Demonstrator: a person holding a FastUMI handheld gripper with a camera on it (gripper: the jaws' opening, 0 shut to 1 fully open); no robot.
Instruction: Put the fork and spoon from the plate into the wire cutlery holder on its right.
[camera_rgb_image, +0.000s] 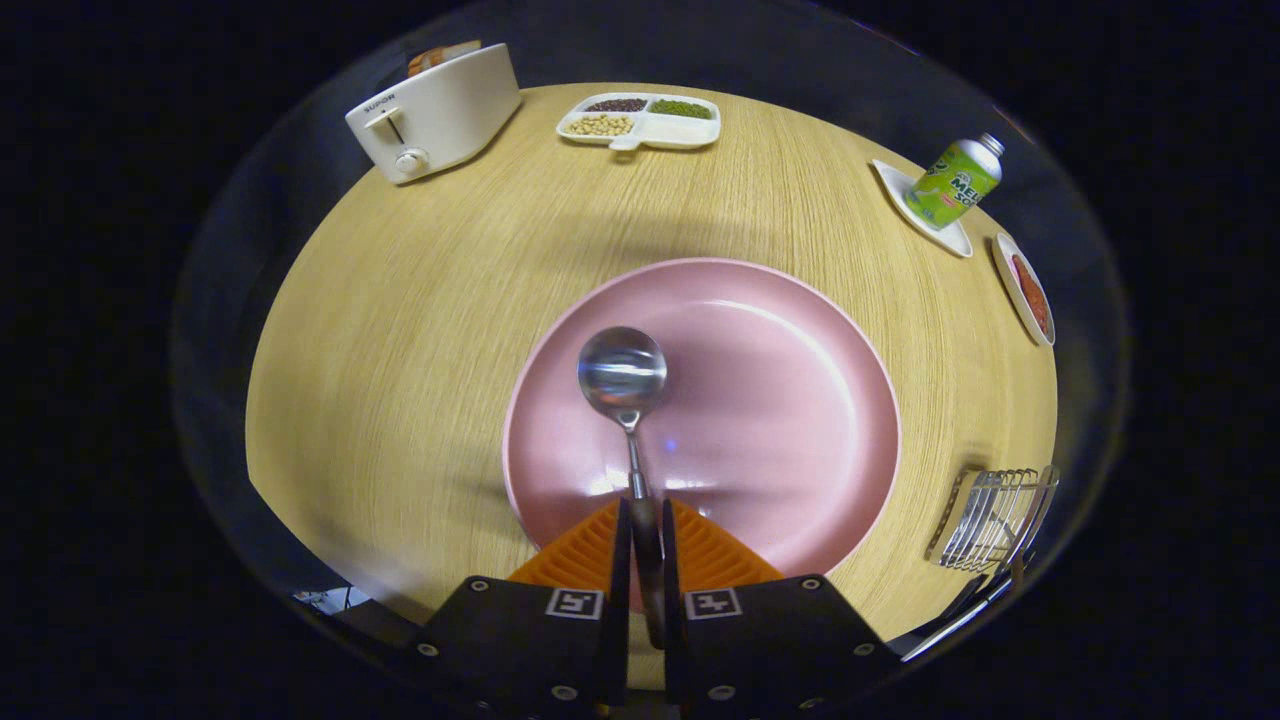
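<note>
Claw (645, 530) clamped on spoon (624, 380) handle, bowl ahead over plate (800, 400)

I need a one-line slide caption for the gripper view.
Gripper shut on spoon handle above pink plate.

One spoon (622, 372), one pink plate (780, 400), one wire holder (990, 520), one toaster (435, 115), one can (953, 182).

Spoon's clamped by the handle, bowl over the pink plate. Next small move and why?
Probably carry it right toward the wire cutlery holder. The gripper is shut on the spoon handle, its bowl still over the plate. The holder stands right of the plate with something dark and handle-like poking out of it, possibly the fork.
</note>
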